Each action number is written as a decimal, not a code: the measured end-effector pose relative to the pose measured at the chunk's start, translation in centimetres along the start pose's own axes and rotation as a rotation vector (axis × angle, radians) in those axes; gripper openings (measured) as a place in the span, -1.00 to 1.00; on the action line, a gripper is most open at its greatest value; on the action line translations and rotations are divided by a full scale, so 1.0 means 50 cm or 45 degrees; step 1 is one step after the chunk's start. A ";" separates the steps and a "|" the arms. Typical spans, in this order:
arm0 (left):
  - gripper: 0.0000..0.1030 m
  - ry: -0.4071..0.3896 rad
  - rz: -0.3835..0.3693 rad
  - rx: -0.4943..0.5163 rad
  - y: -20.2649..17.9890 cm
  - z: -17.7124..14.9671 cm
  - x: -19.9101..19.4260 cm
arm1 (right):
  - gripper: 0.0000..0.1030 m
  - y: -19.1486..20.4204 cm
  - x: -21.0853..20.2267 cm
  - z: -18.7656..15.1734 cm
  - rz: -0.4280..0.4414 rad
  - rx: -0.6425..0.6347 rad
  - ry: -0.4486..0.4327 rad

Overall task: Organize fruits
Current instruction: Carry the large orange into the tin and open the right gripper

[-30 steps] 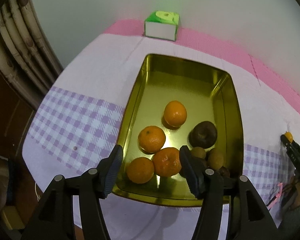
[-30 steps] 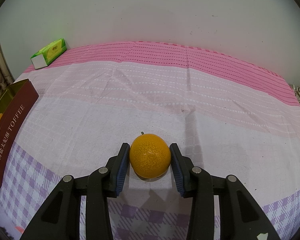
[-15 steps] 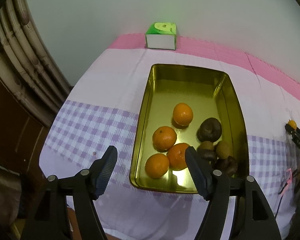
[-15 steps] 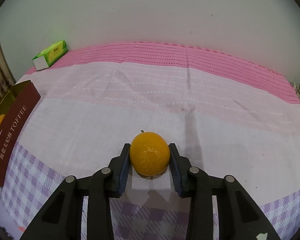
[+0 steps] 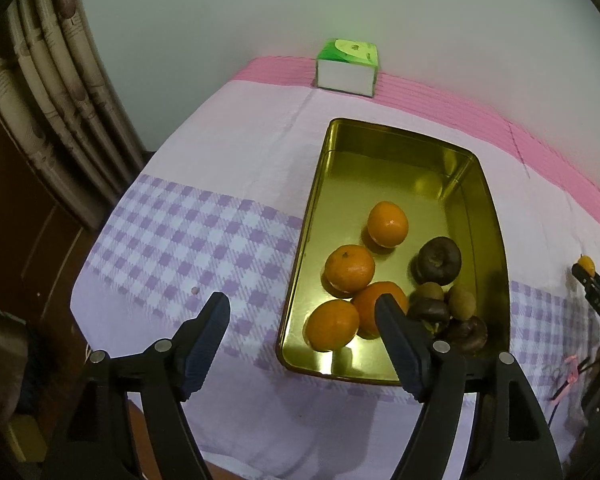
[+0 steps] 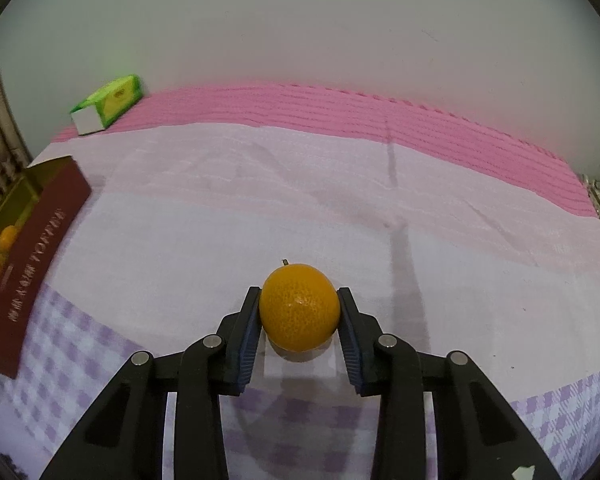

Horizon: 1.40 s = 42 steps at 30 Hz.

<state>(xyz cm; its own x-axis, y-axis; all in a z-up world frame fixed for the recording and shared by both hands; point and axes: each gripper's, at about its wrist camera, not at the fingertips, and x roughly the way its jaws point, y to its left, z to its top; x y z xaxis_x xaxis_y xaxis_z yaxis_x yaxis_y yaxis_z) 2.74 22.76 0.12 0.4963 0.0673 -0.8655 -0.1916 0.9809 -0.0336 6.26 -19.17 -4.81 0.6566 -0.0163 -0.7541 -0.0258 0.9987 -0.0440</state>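
Left of the gold tin (image 5: 496, 240), the left gripper (image 5: 302, 314) hangs with jaws opening, nothing between them.
Only the left wrist view shows the tin's inside: four oranges (image 5: 350, 268) left, dark fruits (image 5: 438, 260) right, long axis toward the green box (image 5: 346, 68). Only the right wrist view shows the tin's maroon side (image 6: 40, 264); right of it, the right gripper (image 6: 299, 312) clamps an orange (image 6: 299, 306) at the cloth (image 6: 260, 200), stem pointing away.

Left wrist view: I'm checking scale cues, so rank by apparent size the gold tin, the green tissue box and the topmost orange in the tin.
1. gold tin
2. green tissue box
3. topmost orange

The box lies farther off, so its true size is unsure.
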 end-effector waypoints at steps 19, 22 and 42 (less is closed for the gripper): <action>0.53 0.006 0.044 -0.044 0.024 0.005 0.009 | -0.34 0.312 -0.096 0.067 0.361 -0.236 -0.068; 0.53 0.008 0.048 -0.061 0.030 0.006 0.010 | -0.34 0.359 -0.100 0.068 0.399 -0.275 -0.063; 0.53 0.039 0.072 -0.137 0.059 0.007 0.023 | -0.34 0.533 -0.064 0.053 0.480 -0.456 0.009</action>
<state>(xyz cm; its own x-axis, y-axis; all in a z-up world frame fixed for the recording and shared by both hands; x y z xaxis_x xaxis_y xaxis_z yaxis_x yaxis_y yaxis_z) 3.04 25.77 -0.80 0.4566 0.1145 -0.8823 -0.3088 0.9504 -0.0364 5.46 7.60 -1.86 0.5468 0.3398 -0.7652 -0.5169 0.8560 0.0108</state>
